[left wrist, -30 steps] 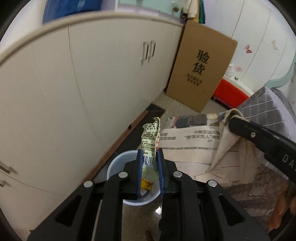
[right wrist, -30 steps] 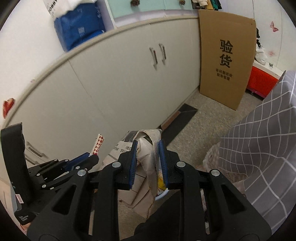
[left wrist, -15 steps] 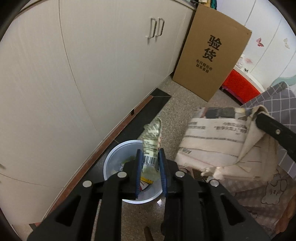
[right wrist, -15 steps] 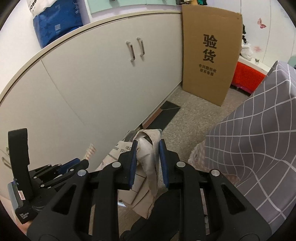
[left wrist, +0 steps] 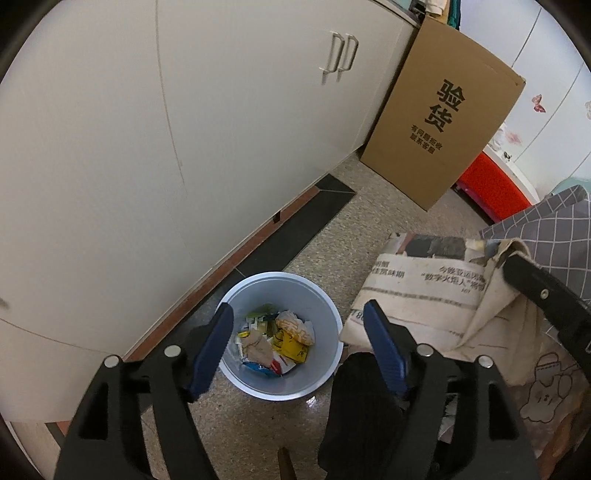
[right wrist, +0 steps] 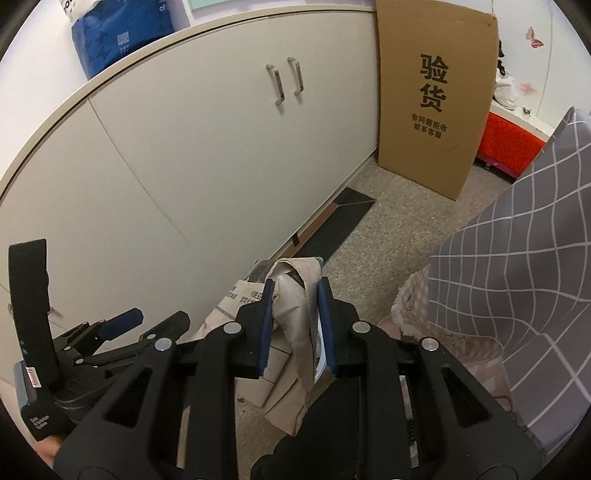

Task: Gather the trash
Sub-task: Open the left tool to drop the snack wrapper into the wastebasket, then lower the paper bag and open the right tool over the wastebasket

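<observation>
The trash bin (left wrist: 277, 336), a pale blue round bucket, stands on the speckled floor (left wrist: 332, 236) close to the base of the cream cabinets (left wrist: 184, 129). Only your left wrist view looks down into it: crumpled wrappers (left wrist: 275, 341) in yellow, orange, white and blue lie at its bottom. Your left gripper (left wrist: 298, 343) hangs above the bin with its jaws opening and nothing between them; the bin's mouth shows in the gap.

Your right gripper (right wrist: 295, 325) has its jaws closed on a bunched fold of old newspaper (right wrist: 293, 314). The right wrist view shows that grip close up, with the paper drooping below the jaws, but the bin is hidden from it. The left view shows the same newspaper (left wrist: 424, 291) from the side, spread wide with printed headlines, held up just right of the bin.

The right view alone shows your left gripper (right wrist: 144, 323) from the side at lower left, and a blue package (right wrist: 118, 33) on top of the cabinets. Both views show a tall cardboard box (left wrist: 439, 110) leaning at the far end of the cabinets, and grey checked fabric (right wrist: 517, 295) at the right.
</observation>
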Demonstrator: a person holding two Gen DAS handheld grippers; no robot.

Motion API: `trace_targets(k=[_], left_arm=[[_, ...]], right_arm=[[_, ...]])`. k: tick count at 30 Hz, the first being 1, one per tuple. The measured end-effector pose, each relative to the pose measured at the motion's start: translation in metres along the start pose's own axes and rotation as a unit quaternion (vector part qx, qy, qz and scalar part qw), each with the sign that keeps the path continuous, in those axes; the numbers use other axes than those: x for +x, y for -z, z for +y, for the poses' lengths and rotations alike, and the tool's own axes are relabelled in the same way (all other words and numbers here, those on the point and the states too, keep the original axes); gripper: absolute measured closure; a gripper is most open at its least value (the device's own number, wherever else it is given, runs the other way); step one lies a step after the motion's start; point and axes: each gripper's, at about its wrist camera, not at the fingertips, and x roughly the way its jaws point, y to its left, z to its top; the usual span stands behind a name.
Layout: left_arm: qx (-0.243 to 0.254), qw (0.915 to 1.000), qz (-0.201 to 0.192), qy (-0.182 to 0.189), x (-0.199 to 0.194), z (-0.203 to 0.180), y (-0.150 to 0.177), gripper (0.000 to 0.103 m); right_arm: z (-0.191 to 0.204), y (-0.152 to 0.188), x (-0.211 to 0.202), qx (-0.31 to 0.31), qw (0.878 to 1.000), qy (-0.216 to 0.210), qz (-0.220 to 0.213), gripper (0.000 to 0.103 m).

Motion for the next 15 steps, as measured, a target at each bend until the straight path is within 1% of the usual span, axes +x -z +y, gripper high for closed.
trace_targets(k=[15], left_arm=[[-0.029, 0.9993, 0.015, -0.018, 0.009, 0.023, 0.004, 0.027]], right_arm=[[0.036, 0.005, 0.025, -0.034, 0.999, -0.016, 0.027, 0.08]])
